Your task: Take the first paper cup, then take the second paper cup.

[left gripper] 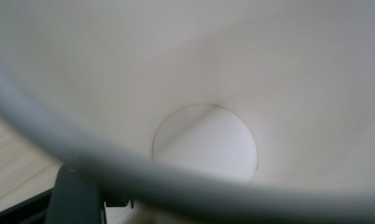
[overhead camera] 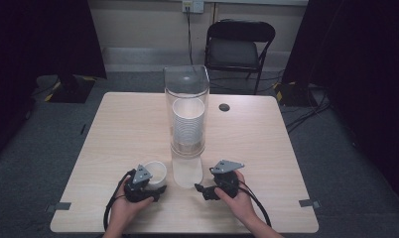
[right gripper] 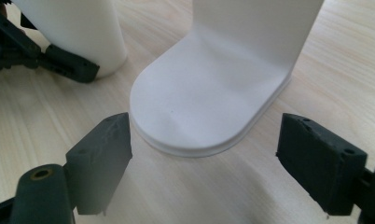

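The work in hand is drawing a cup from a dispenser and setting it on the table.

**Left gripper** [overhead camera: 158, 192]. It holds the white paper cup [overhead camera: 155, 173] by its rim. In the left gripper view the rolled rim runs across the frame directly above one black jaw, and the camera looks down into the white interior to the round bottom [left gripper: 205, 144]. The second jaw is hidden, so closure is a judgement from the rim's position: the jaws appear clamped on the cup wall. In the high view the cup stands upright on the pale wooden table [overhead camera: 128, 129], just beyond the left fingers.

**Right gripper** [right gripper: 204, 154]. Its jaws stand wide apart and grip nothing. The rounded white plastic base [right gripper: 199, 107] of the tall clear cylindrical cup dispenser [overhead camera: 186, 111] lies just ahead of them, between the two fingertips but not touching either. Beyond the left fingertip [right gripper: 104, 147], the white cup and the other gripper's jaw are in view.

**Progress.**
1. One cup is out of the dispenser and appears to rest on the table: done.
2. Release of the cup by the left gripper: not yet done.
3. A stack of white cups [overhead camera: 187, 126] remains inside the dispenser; the right gripper is placed to steady the base or take the next cup.
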